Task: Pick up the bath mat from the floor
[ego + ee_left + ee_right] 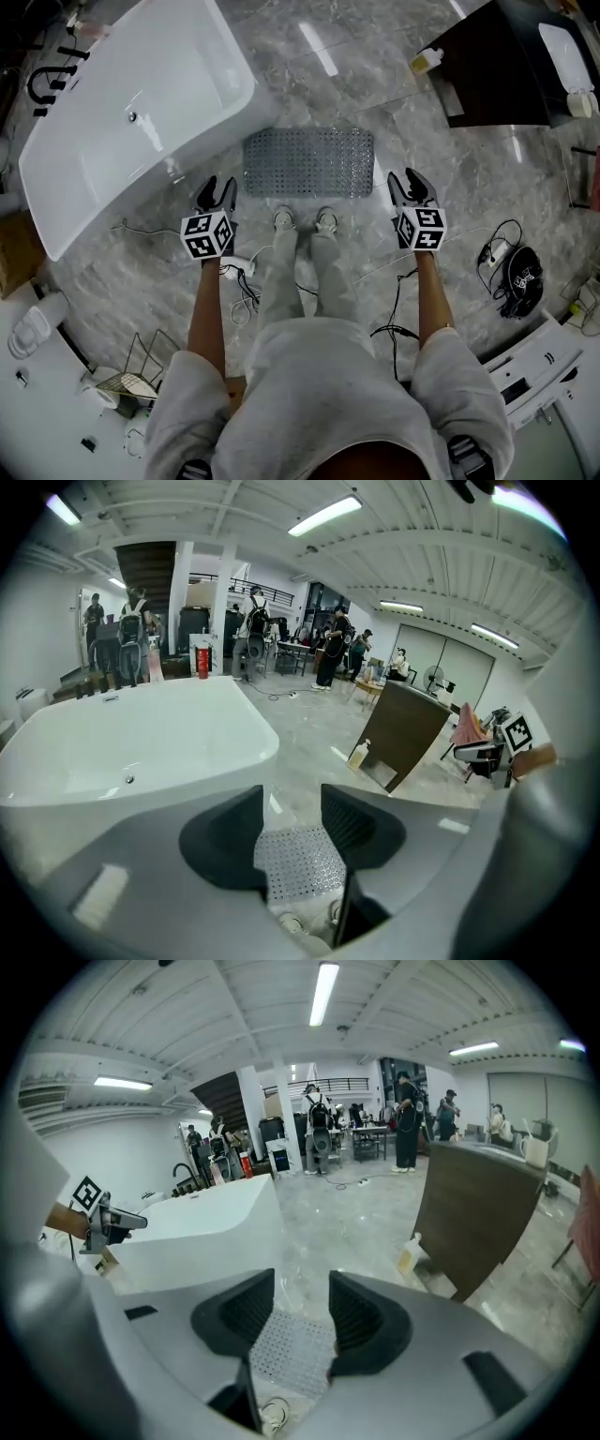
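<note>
We see a grey marble floor (375,103) with glossy streaks of light filling the head view. A long white bathtub (122,112) stands slantwise on the floor's far left part. A dark brown cabinet (497,66) stands toward the floor's far right corner, well apart from the tub. A person in light grey clothes (309,375) stands mid-floor with both bare forearms stretched forward. The perforated grey rubber bath mat (307,162) lies flat on the floor between tub and cabinet. Its left end is near the tub's rounded end, and its near edge is just in front of the person's white shoes (284,219). We find the left gripper (217,187) hanging above the floor just off the mat's near left corner. Its dark ribbed jaws are spread with nothing pinched, and only the mat far below shows through the gap. The right gripper (405,180) hovers off the mat's near right corner, and its jaws are likewise parted and empty. A small pale bottle (427,60) stands on the floor at the cabinet's left side.
</note>
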A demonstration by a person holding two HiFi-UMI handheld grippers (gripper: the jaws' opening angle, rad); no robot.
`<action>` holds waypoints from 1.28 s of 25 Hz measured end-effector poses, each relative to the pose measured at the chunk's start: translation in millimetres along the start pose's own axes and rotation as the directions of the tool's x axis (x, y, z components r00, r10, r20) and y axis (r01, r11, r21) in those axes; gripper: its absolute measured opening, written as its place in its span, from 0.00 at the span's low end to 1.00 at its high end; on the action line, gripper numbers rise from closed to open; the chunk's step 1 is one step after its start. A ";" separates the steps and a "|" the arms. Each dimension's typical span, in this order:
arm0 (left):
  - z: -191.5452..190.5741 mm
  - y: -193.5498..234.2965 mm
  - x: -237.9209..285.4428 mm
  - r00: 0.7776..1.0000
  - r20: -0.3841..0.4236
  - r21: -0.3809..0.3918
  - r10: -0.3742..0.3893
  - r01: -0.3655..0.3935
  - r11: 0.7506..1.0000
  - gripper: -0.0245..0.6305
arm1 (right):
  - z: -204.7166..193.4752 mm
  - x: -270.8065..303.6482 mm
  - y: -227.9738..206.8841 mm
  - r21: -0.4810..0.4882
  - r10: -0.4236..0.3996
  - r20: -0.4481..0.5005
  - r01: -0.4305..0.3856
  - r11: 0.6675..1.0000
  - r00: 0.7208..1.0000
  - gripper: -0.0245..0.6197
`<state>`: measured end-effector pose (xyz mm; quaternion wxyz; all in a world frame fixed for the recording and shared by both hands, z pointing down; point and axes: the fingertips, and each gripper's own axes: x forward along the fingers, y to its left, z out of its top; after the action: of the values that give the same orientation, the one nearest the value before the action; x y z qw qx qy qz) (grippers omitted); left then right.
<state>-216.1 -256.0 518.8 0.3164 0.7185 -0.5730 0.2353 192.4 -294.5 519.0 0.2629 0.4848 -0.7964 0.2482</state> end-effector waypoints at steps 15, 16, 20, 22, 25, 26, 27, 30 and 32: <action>-83.5 69.0 74.8 0.995 -0.095 0.000 -0.024 0.024 1.000 0.32 | -90.7 71.4 8.6 0.040 -0.042 -0.097 0.046 0.998 0.994 0.31; -88.5 71.1 80.2 0.995 -0.097 0.001 -0.024 0.024 1.000 0.32 | -97.4 76.2 7.6 0.043 -0.043 -0.103 0.048 0.998 0.994 0.31; -113.3 77.2 102.2 0.994 -0.111 0.000 -0.023 0.023 1.000 0.32 | -128.3 95.0 3.1 0.055 -0.044 -0.125 0.051 0.997 0.991 0.32; -127.2 78.8 113.2 0.993 -0.120 -0.006 -0.021 0.020 1.000 0.32 | -144.0 105.2 -0.4 0.056 -0.041 -0.137 0.049 0.997 0.990 0.32; -150.7 81.3 127.8 0.992 -0.128 -0.015 -0.015 0.013 1.000 0.32 | -168.9 118.5 -4.8 0.054 -0.038 -0.155 0.047 0.997 0.987 0.32; -159.3 83.6 132.6 0.991 -0.130 -0.020 -0.011 0.008 1.000 0.32 | -177.7 122.8 -5.7 0.052 -0.037 -0.160 0.046 0.998 0.986 0.32; -168.3 86.8 137.4 0.991 -0.131 -0.027 -0.006 0.003 1.000 0.32 | -186.7 127.3 -6.6 0.049 -0.036 -0.165 0.045 0.998 0.986 0.32; -198.0 99.0 150.4 0.991 -0.135 -0.045 0.006 -0.012 0.999 0.32 | -216.5 140.7 -7.3 0.043 -0.030 -0.185 0.038 0.998 0.982 0.32; -219.3 107.3 159.9 0.990 -0.143 -0.048 0.011 -0.018 0.999 0.32 | -237.2 150.7 -8.7 0.033 -0.026 -0.200 0.033 0.999 0.979 0.32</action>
<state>-277.8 -220.4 801.8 0.3724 0.6875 -0.5598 0.2745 183.5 -240.6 794.8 0.3363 0.4738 -0.7542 0.3058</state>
